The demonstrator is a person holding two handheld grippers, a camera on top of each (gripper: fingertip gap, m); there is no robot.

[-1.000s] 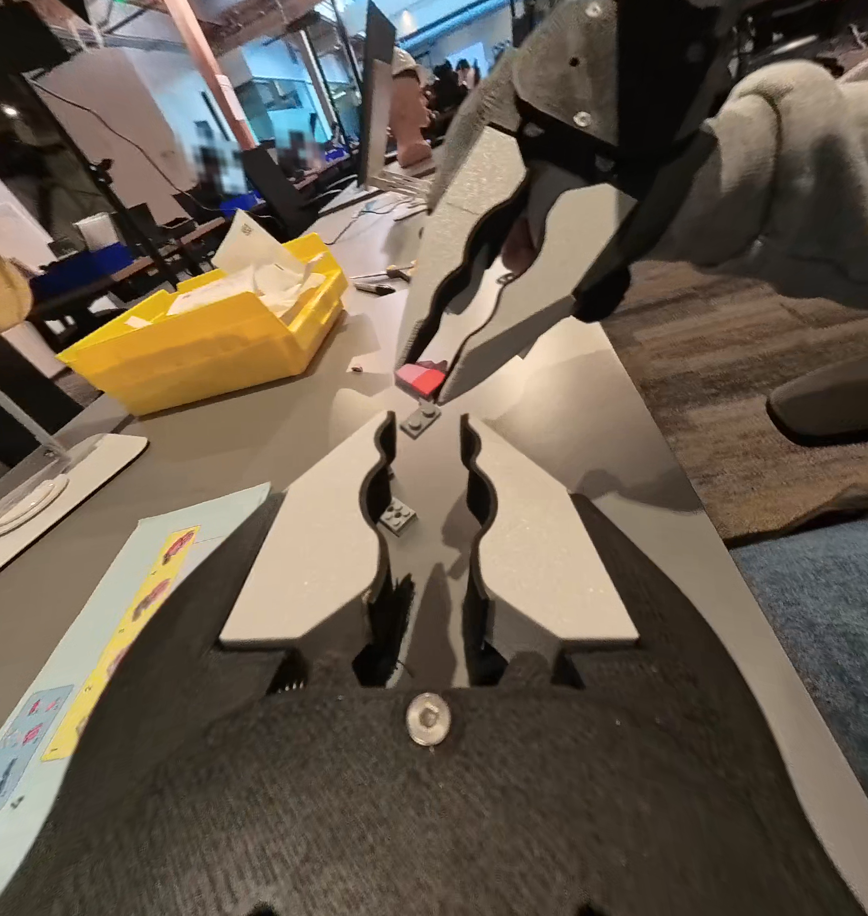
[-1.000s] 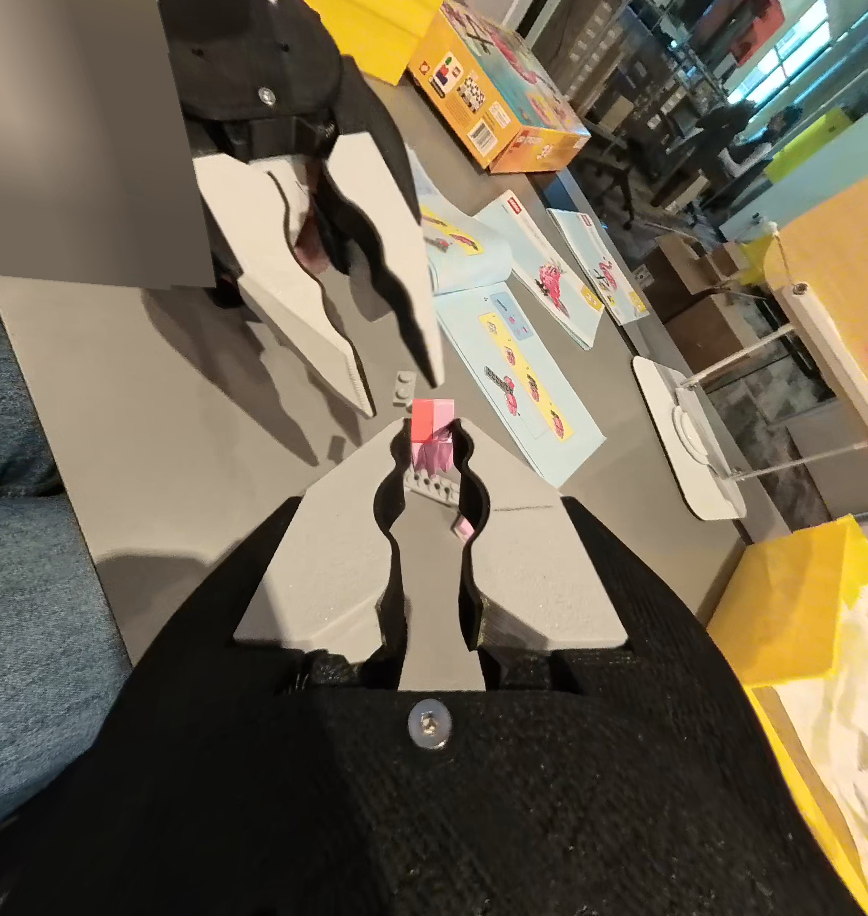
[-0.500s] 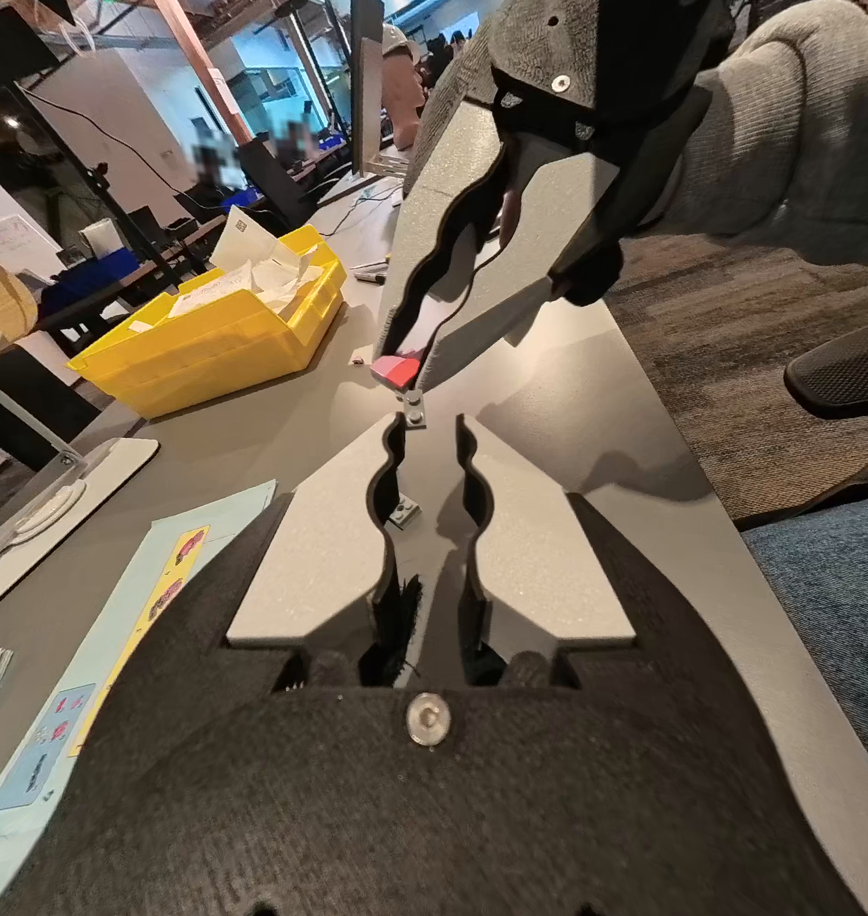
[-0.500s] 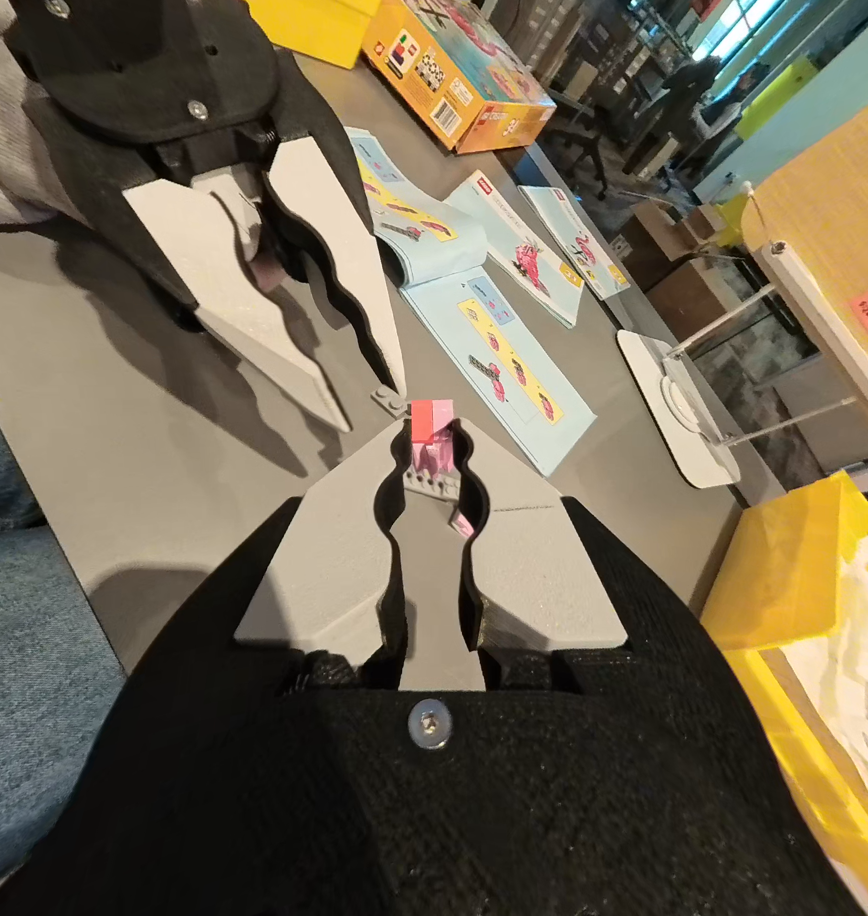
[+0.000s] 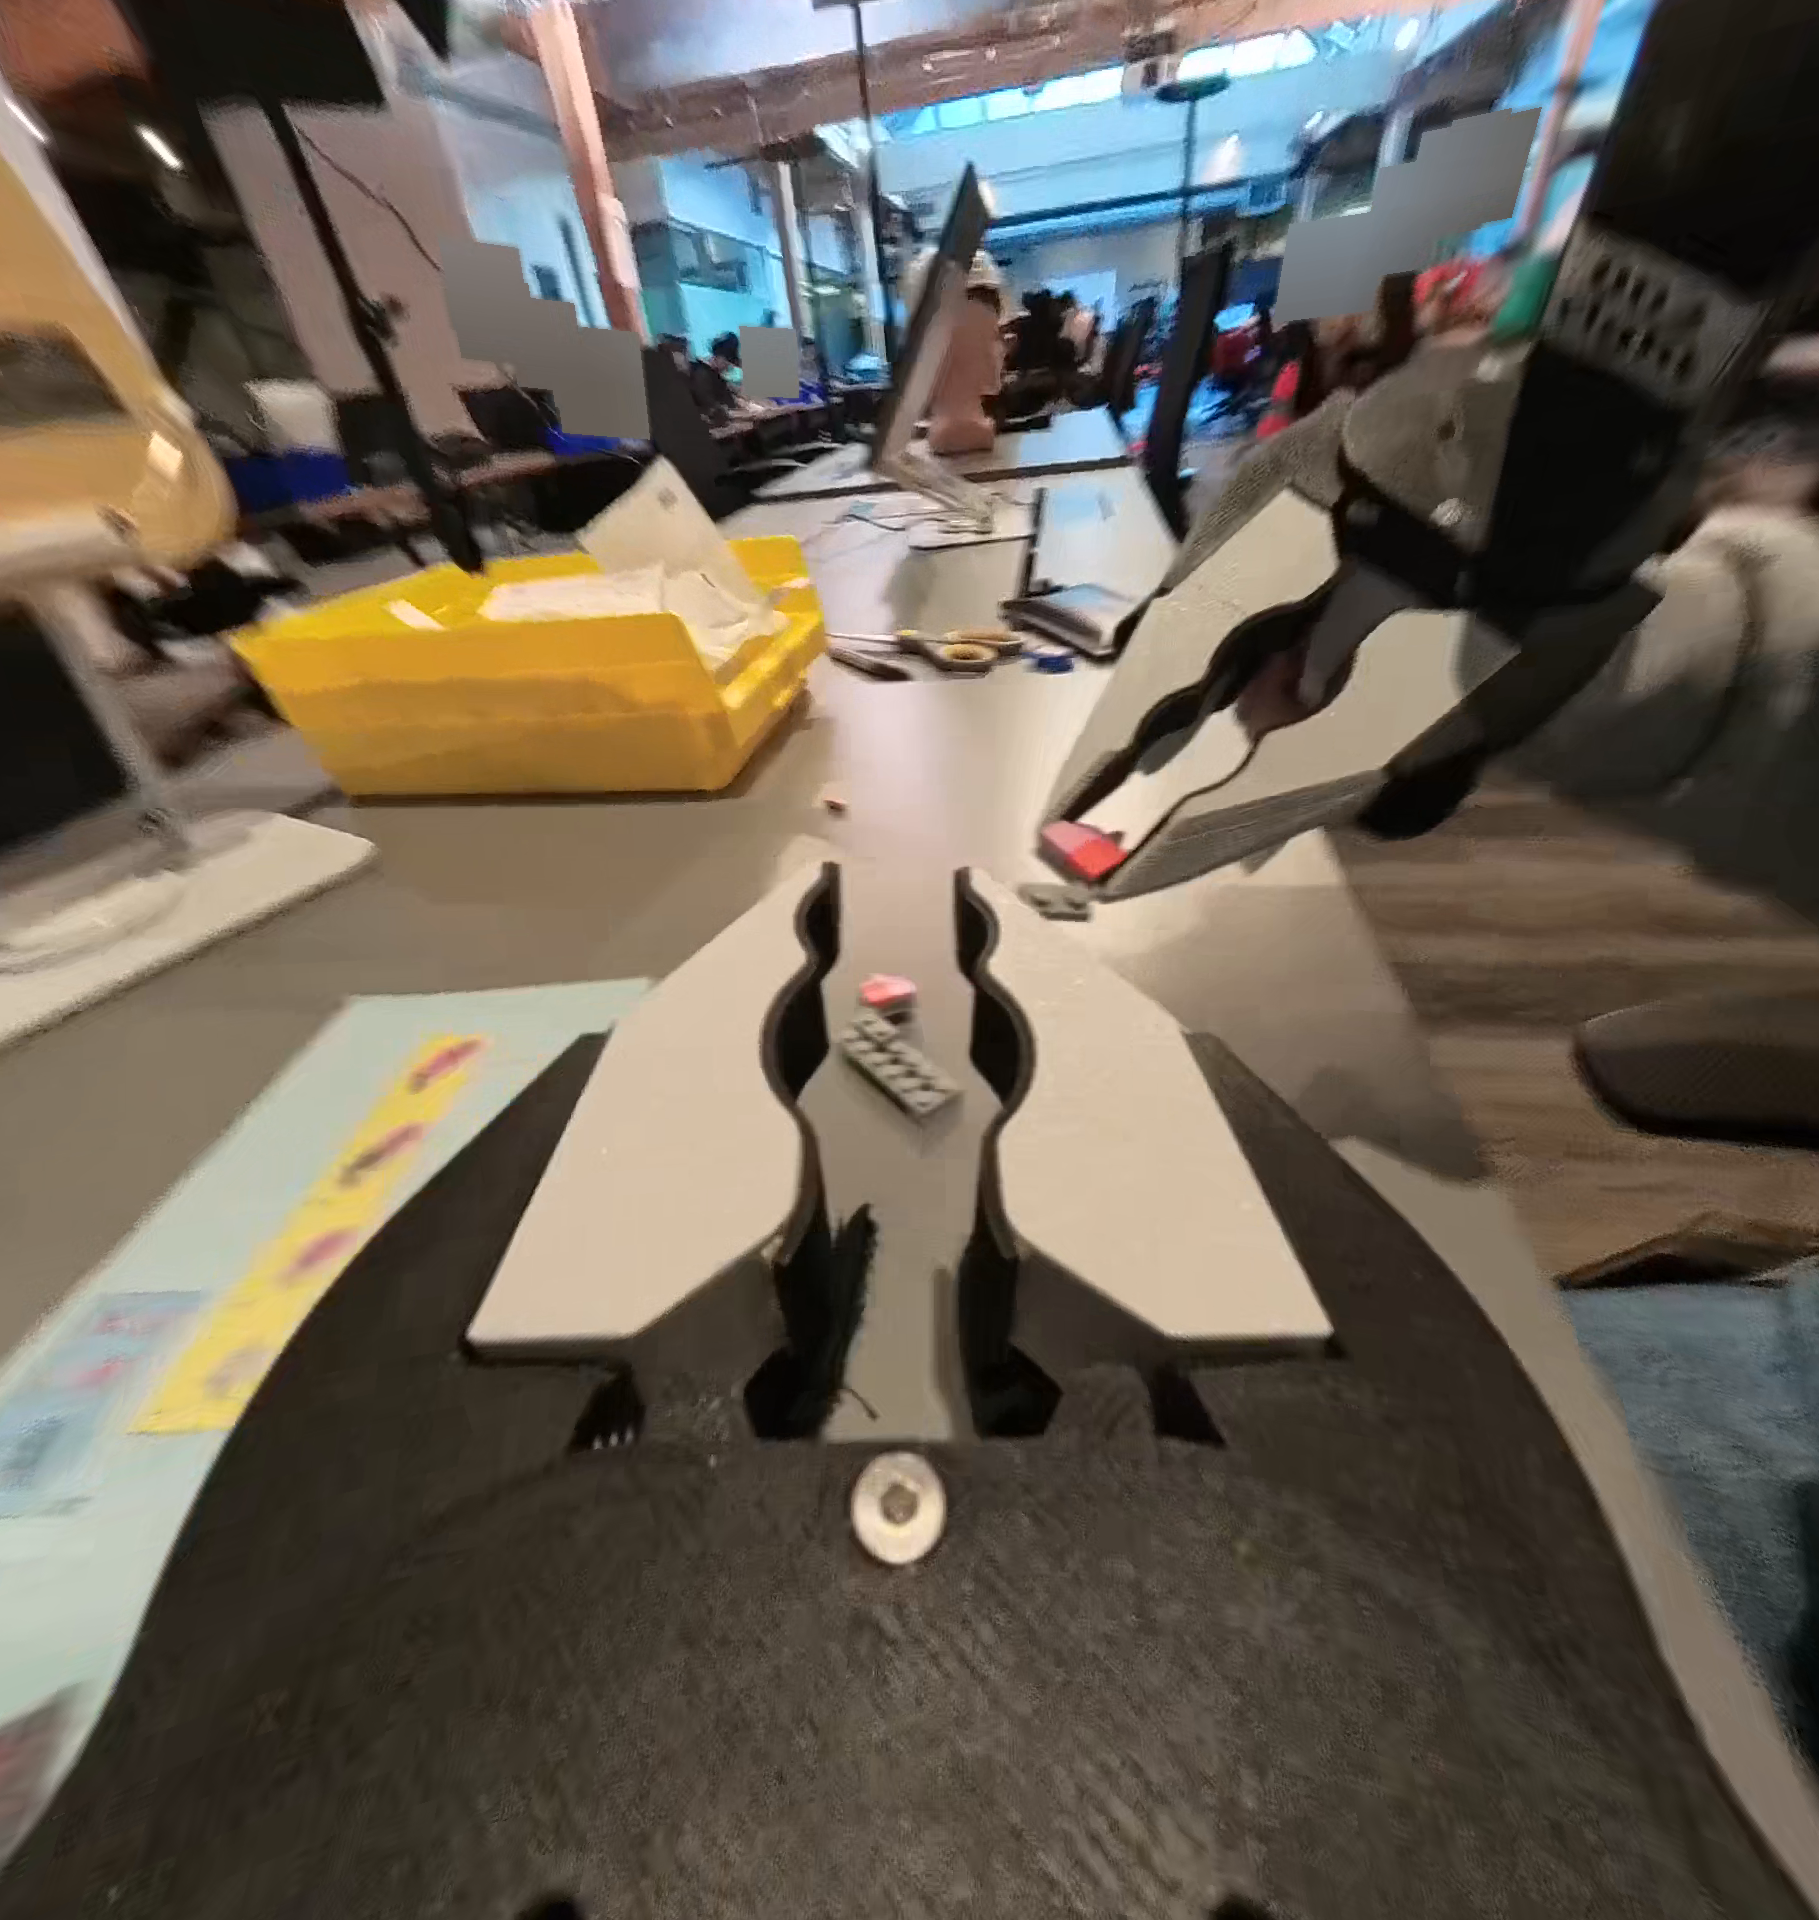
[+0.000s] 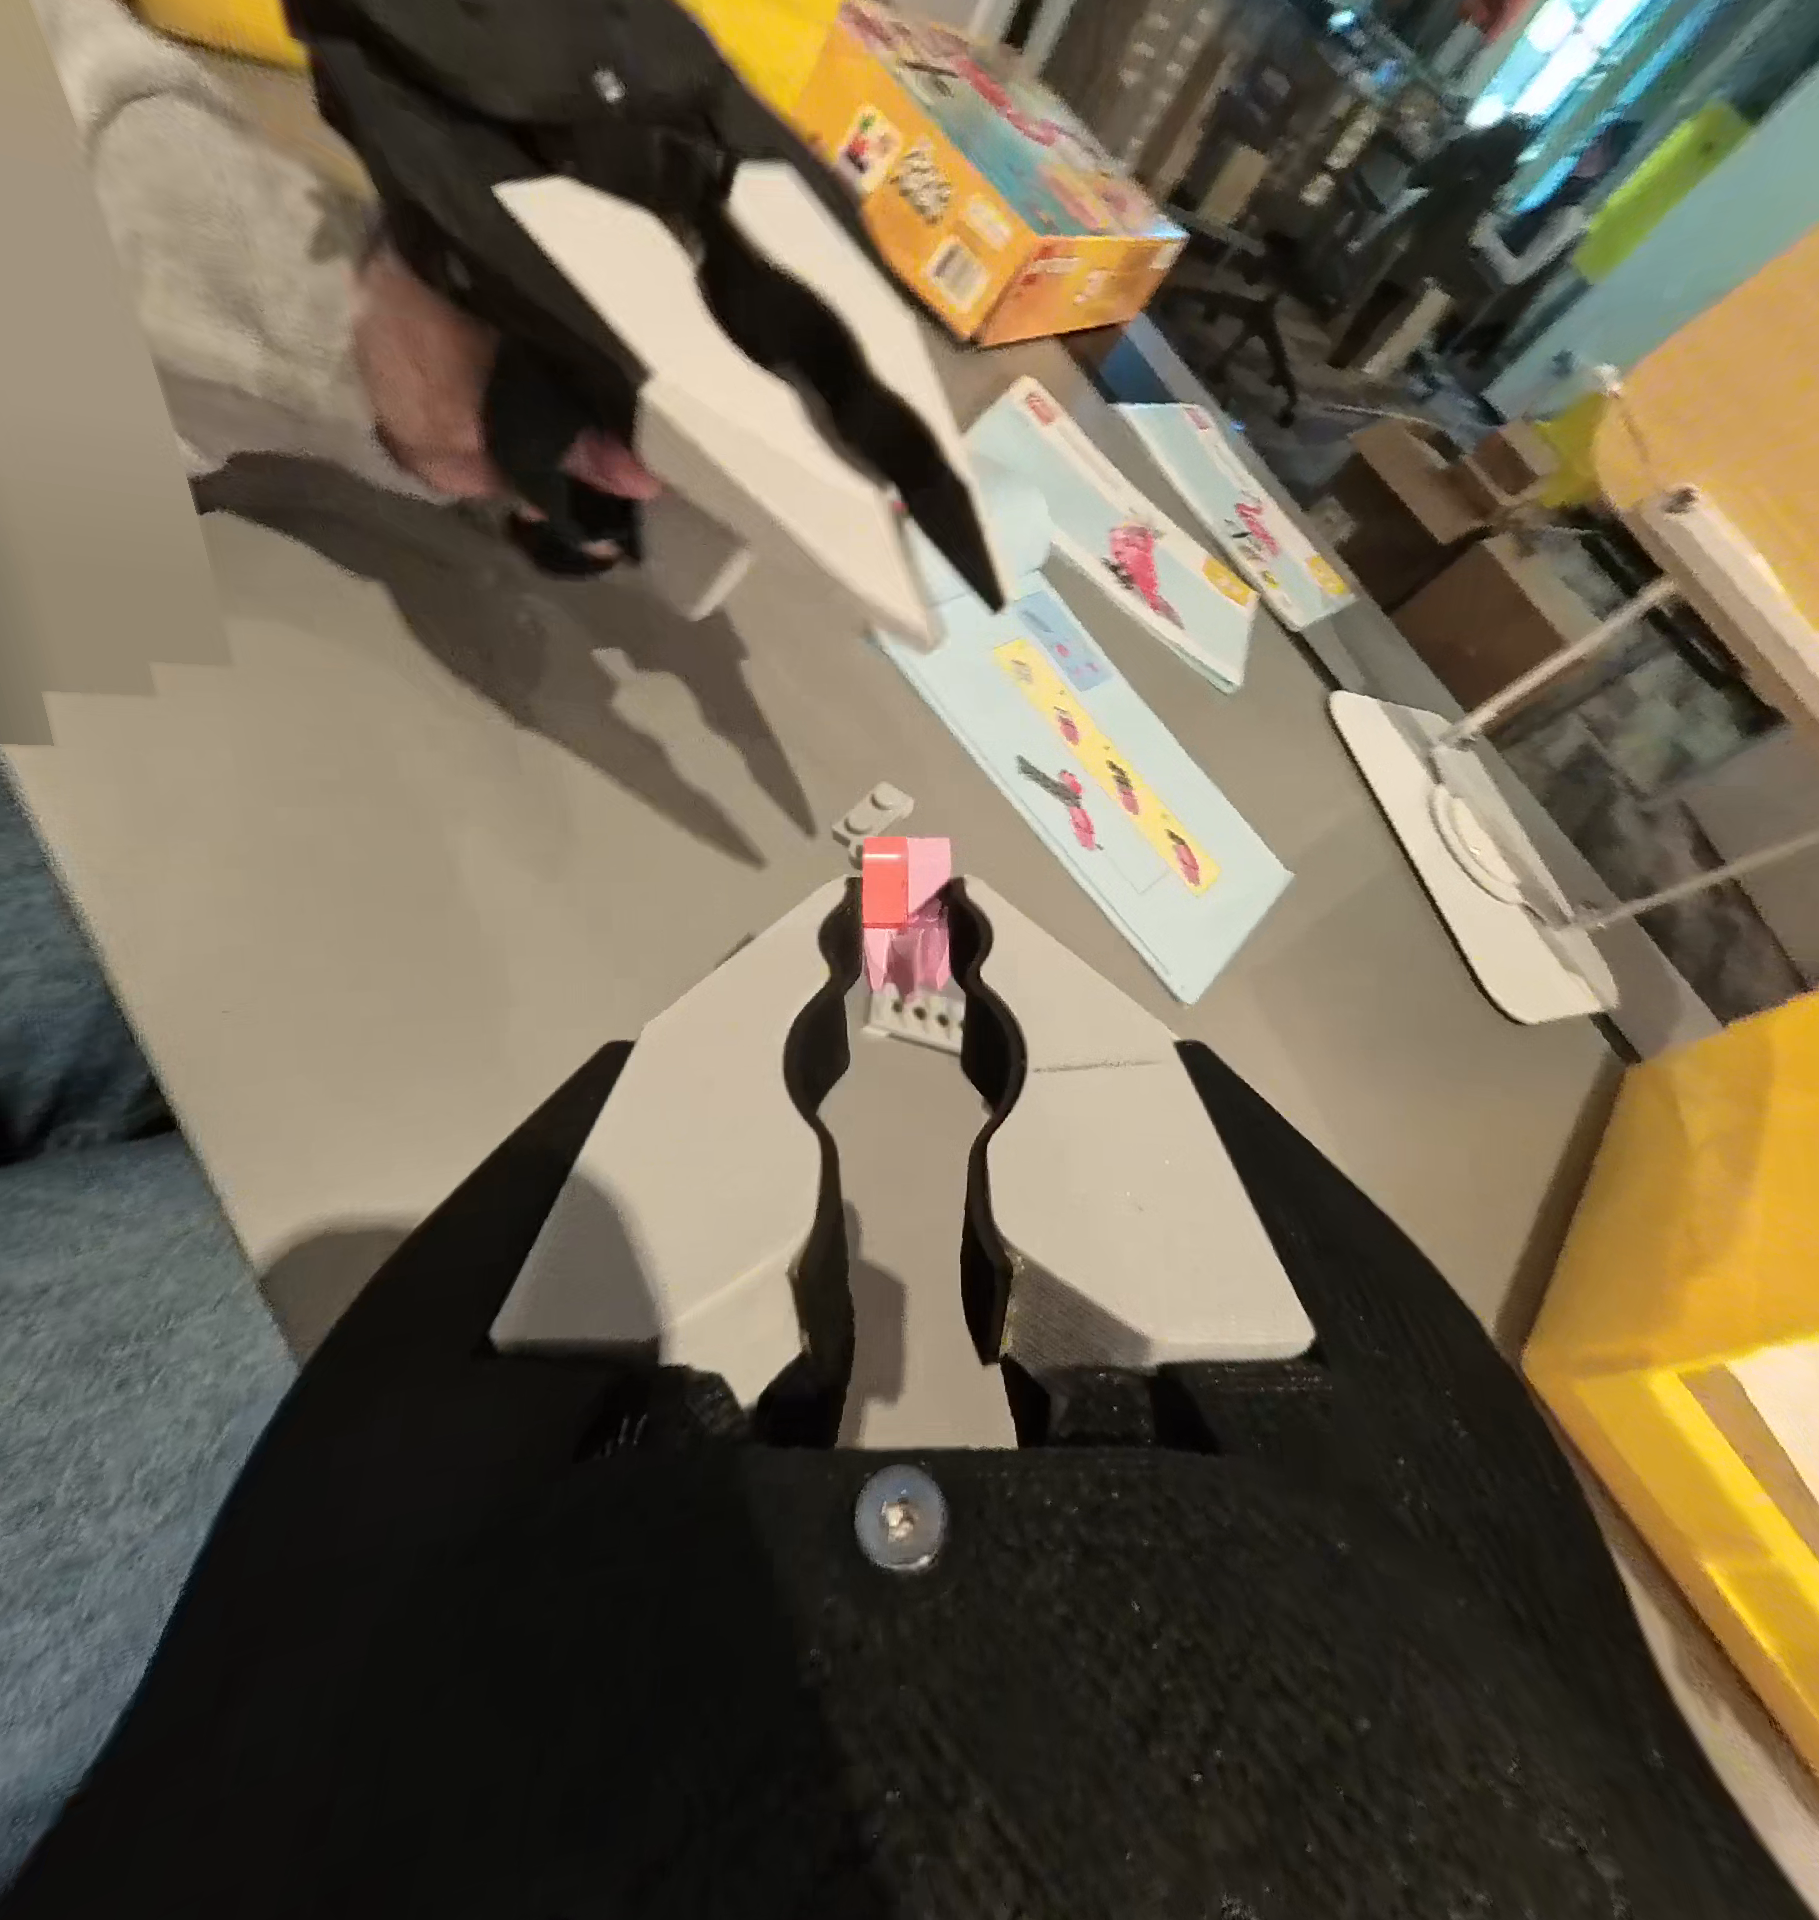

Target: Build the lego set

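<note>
The right tongs [image 6: 900, 883] pinch a small red-and-pink brick stack [image 6: 903, 894] at their tips, just above a small grey plate [image 6: 874, 808] on the table [image 6: 417, 935] — probably its seat — while the left tongs [image 5: 897, 894] hang apart and empty over a long grey plate [image 5: 900, 1070].

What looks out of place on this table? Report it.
Nothing is damaged or spilled. One tiny reddish bit lies alone on the table near the yellow bin, well apart from the grey studded plate.
</note>
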